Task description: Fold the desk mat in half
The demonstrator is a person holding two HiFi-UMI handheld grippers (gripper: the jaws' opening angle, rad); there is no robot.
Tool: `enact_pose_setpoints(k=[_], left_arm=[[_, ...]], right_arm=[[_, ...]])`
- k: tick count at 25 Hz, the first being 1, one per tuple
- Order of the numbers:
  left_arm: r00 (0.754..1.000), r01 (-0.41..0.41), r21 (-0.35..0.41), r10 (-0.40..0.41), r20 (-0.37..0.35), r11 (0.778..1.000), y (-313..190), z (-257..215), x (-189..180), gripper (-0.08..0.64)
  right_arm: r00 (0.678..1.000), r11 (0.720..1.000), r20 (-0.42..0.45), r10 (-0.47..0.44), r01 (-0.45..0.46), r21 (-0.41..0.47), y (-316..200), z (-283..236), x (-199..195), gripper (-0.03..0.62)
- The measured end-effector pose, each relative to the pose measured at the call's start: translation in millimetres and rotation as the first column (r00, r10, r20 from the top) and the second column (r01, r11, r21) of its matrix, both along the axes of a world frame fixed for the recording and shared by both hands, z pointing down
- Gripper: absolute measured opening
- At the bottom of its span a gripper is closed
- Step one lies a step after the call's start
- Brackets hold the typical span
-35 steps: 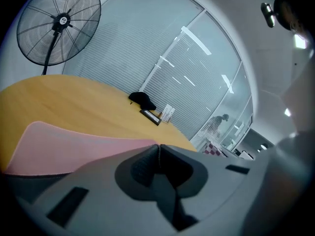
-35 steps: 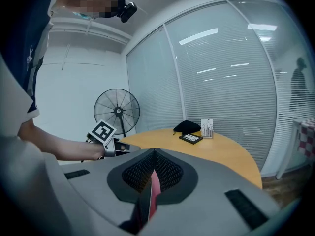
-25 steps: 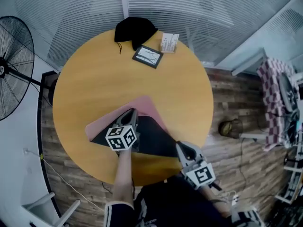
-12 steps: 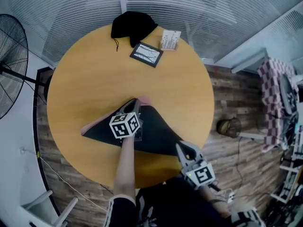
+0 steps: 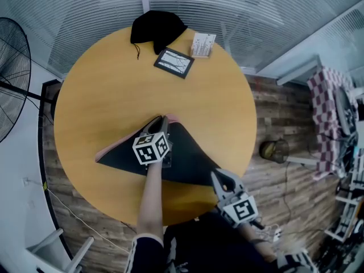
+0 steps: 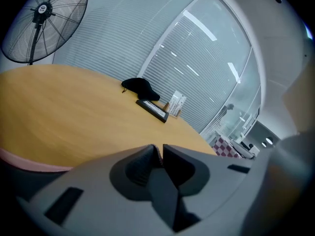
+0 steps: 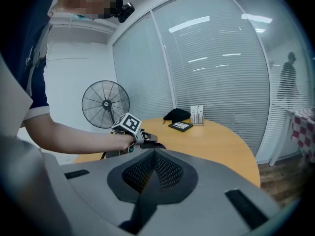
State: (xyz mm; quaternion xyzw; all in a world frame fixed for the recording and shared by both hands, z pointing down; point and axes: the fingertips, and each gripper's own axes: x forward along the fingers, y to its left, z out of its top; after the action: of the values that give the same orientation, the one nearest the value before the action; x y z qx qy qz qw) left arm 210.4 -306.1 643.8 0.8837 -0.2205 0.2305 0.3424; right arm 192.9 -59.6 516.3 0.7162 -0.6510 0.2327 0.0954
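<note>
Head view: mat (image 5: 185, 159) is folded black side up with a pink edge peeking out, at 6 o'clock on the table (image 5: 96, 90). My left tongs (image 5: 164, 119) are at its 12 o'clock tip, jaws just opening to a narrow gap. Only the left gripper view shows a pink sliver in that gap. Right tongs (image 5: 215, 176) are closed at the 4 o'clock corner; whether they pinch the mat is hidden.

Table (image 5: 108, 95) middle bare, wide passage. Far edge blocked by cloth (image 5: 156, 27), frame (image 5: 173, 62), card stand (image 5: 203, 44). Mat (image 5: 187, 158) fills near edge.
</note>
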Motion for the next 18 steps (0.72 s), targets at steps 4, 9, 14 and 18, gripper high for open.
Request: enact_pose_setpoints(k=[4, 9, 14, 18], left_arm=[[1.0, -0.019, 0.028, 0.019, -0.013, 0.999, 3.8, -2.4, 3.4, 0.075], [0.999, -0.033, 0.041, 0.034, -0.042, 0.999, 6.5, -5.6, 5.3, 0.128], [0.998, -0.058, 0.065, 0.06, -0.032, 0.996, 11.1, -6.2, 9.0, 0.158], [0.998, -0.055, 0.068, 0.056, -0.024, 0.996, 10.2, -5.8, 10.0, 0.158]], right_arm=[[1.0, 1.0, -0.007, -0.006, 0.006, -0.004, 1.5, 1.3, -0.2, 0.003], [1.0, 1.0, -0.008, 0.003, -0.003, -0.003, 1.2, -0.1, -0.3, 0.003], [1.0, 1.0, -0.003, 0.01, -0.01, -0.006, 2.5, -0.2, 0.7, 0.003], [1.0, 1.0, -0.001, 0.017, -0.017, -0.002, 2.7, -1.0, 2.1, 0.003]])
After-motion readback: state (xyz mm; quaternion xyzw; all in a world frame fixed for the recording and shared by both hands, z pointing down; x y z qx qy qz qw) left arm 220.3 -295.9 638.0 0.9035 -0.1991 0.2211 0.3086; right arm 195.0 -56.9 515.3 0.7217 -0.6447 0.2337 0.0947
